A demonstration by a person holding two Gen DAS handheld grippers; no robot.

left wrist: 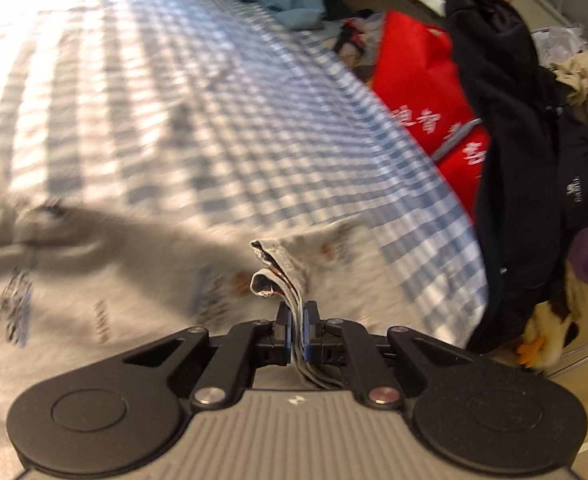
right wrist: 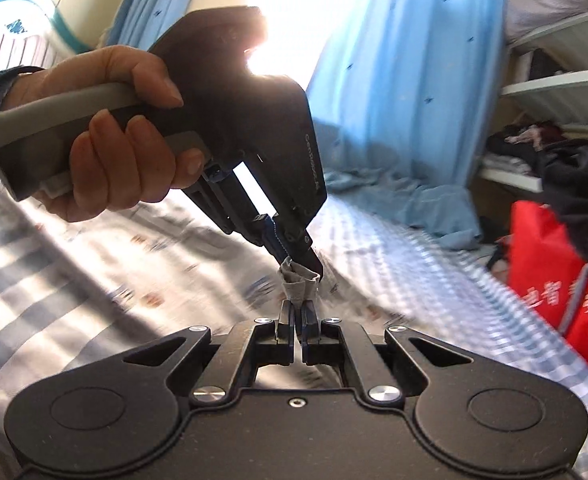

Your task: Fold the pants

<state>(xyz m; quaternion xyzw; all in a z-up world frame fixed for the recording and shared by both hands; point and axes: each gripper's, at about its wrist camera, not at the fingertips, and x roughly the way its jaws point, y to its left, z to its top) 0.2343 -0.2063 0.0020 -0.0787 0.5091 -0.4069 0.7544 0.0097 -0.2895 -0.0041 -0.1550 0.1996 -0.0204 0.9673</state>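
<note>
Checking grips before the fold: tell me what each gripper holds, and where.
Both hold the grey printed pants: left gripper and right gripper each pinch a bunched edge.

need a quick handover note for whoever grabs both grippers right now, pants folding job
Left gripper: shut on bunched layers of the light grey printed pants.
Right gripper: shut on a rolled edge of the same pants, right beside the left gripper, held by a hand.
Pants lie spread over the blue-and-white checked bedsheet.
Done: both grips taken close together.
Left: lay the held edge over, flatten, and probably fold again.
</note>
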